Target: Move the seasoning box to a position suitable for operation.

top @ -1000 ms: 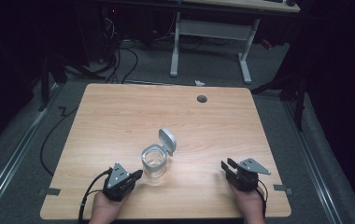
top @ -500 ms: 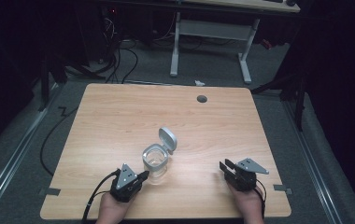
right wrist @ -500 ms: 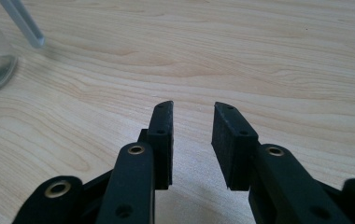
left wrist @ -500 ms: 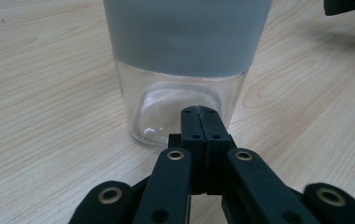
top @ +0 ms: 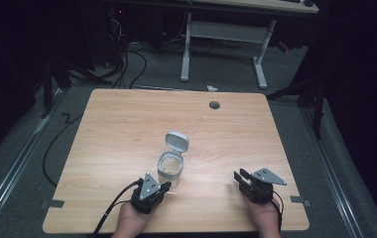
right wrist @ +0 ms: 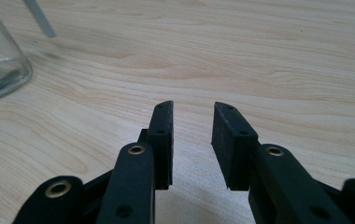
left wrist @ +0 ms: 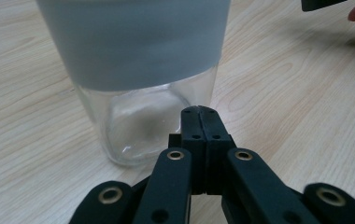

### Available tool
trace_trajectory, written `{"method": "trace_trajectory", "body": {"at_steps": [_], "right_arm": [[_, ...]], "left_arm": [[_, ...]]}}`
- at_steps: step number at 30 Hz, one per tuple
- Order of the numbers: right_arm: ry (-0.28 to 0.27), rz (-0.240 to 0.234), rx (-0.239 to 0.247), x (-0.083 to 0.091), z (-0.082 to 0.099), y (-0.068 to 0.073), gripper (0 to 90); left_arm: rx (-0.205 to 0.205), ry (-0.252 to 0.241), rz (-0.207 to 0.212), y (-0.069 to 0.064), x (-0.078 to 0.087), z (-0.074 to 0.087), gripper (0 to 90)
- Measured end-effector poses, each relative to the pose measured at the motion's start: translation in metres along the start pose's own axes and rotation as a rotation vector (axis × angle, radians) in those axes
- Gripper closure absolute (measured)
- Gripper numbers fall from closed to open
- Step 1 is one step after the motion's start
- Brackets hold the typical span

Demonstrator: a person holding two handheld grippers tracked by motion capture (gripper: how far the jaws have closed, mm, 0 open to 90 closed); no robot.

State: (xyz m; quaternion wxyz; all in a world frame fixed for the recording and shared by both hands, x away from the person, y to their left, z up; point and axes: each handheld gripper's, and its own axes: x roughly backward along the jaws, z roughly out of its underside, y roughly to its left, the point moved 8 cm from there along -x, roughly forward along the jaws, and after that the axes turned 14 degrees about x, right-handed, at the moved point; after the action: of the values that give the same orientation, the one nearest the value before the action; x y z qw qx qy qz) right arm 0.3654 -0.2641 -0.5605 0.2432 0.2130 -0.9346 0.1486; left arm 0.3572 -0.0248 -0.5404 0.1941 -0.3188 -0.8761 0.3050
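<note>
- Right now, going left to right across the high view, my left tool (top: 164,188) sits at about seven o'clock on the table (top: 117,129), near the front edge, with its nose aimed toward one o'clock at the jar.
- Its own camera shows the jaws pressed fully together with nothing between them; their tips sit just in front of the jar's lower wall, and I cannot tell whether they touch the glass.
- Next comes the glass jar (top: 169,167), standing upright just below the centre of the table, at six o'clock from the middle. A grey band (left wrist: 133,42) wraps its upper part, and its hinged grey lid (top: 177,141) stands flipped open at twelve o'clock from the mouth.
- The jar looks empty, so I judge it light and easy to tip or slide on the smooth wood. Glass is rigid, slick and breakable; I would close on the grey band, which probably offers more grip than bare glass, and squeeze gently.
- With the lid hanging back on its hinge, the weight likely sits slightly off centre, so a low nudge could rock it.
- Farthest right, my right tool (top: 242,176) rests at about five o'clock on the table, well apart from the jar. Its jaws stand partly open with only bare wood between them.
</note>
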Motion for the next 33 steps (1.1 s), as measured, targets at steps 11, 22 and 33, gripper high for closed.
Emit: {"method": "trace_trajectory", "body": {"at_steps": [11, 22, 33], "right_arm": [[0.000, -0.001, -0.002, 0.001, 0.002, -0.002, 69.1], [0.001, -0.002, -0.011, -0.001, 0.000, 0.000, 69.5], [0.035, 0.023, -0.006, -0.003, 0.003, -0.001, 72.1]], "left_arm": [[-0.002, -0.023, 0.000, -0.002, 0.005, -0.007, 90.0], [0.012, -0.130, -0.133, 0.044, 0.009, -0.048, 90.0], [0.003, -0.109, -0.115, 0.036, -0.002, -0.040, 90.0]]}}
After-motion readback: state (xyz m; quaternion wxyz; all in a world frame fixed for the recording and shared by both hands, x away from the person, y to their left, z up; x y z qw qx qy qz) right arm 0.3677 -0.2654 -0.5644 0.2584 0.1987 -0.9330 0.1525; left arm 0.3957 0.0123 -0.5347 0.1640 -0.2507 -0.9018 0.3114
